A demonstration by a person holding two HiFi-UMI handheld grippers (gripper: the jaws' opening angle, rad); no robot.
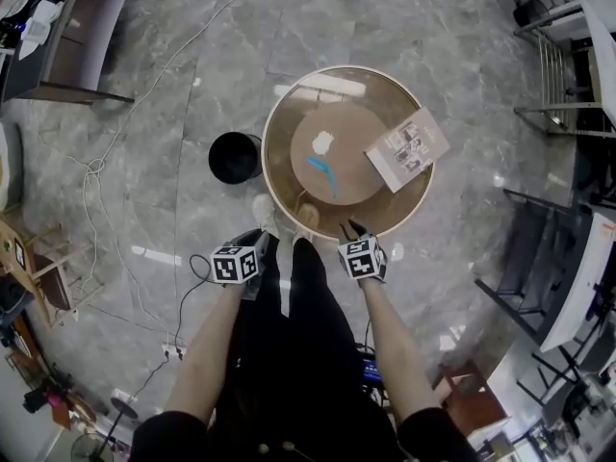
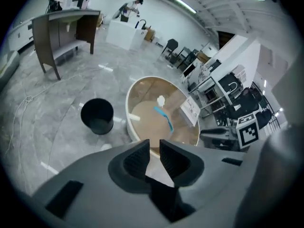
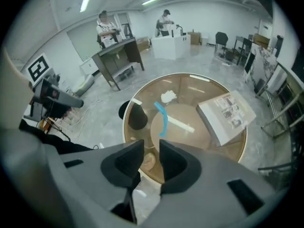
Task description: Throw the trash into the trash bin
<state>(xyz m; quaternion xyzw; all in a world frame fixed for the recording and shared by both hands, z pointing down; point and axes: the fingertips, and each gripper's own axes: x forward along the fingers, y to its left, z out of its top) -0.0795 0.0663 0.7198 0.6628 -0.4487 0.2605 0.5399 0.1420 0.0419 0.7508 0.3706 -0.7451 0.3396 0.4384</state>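
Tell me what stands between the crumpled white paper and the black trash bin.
Nothing visible. The crumpled white paper lies on the round table; the black trash bin stands on the floor beside its left rim, bare tabletop between.

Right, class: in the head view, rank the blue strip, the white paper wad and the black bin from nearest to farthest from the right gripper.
1. The blue strip, mid-way across the table, just ahead of the right gripper.
2. The white paper wad, just beyond the strip.
3. The black bin, on the floor off the table's left side.
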